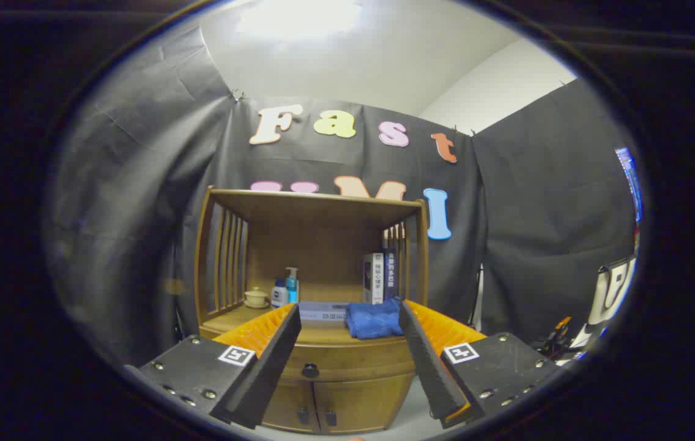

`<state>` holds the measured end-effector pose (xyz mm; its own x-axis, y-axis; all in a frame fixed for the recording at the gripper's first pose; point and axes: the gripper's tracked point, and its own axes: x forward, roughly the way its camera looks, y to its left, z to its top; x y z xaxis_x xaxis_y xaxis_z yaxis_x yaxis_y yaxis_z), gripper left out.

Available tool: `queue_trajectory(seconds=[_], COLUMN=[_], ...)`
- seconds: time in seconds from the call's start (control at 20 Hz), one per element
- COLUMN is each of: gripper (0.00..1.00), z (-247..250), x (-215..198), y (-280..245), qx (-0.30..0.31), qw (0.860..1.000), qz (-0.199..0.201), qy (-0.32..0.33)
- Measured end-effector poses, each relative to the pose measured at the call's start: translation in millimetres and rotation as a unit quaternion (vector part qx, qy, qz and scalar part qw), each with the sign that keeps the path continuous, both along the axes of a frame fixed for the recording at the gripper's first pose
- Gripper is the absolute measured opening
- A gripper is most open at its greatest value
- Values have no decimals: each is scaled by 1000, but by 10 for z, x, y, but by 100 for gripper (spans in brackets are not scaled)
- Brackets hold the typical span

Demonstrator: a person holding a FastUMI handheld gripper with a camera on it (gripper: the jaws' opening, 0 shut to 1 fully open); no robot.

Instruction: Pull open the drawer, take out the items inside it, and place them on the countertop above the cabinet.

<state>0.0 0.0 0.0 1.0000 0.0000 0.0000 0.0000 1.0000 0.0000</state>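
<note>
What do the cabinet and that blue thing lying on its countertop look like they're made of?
Cabinet: probably wood, brown with a smooth sheen and slatted sides. Blue cloth: soft fabric, folded and rumpled, maybe a towel. The gripper is open, short of both.

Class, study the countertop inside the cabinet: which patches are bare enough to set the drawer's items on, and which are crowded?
Bare wood lies along the countertop front edge, left of the blue cloth, and at the left front before the small cup. The back is crowded: bottles, a flat box, upright books. The open gripper is well short of the closed drawer's knob.
</note>
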Motion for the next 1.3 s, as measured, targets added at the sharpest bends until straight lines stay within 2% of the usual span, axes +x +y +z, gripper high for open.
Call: queue_trajectory(seconds=[0.4, 1.05, 1.3], gripper=[96, 96, 96], z=[-54, -65, -172], x=[-73, -45, 99], y=[23, 31, 77], qx=[-4, 13, 16], qw=[1000, 1000, 999], qz=[2, 11, 14], qy=[22, 22, 27])
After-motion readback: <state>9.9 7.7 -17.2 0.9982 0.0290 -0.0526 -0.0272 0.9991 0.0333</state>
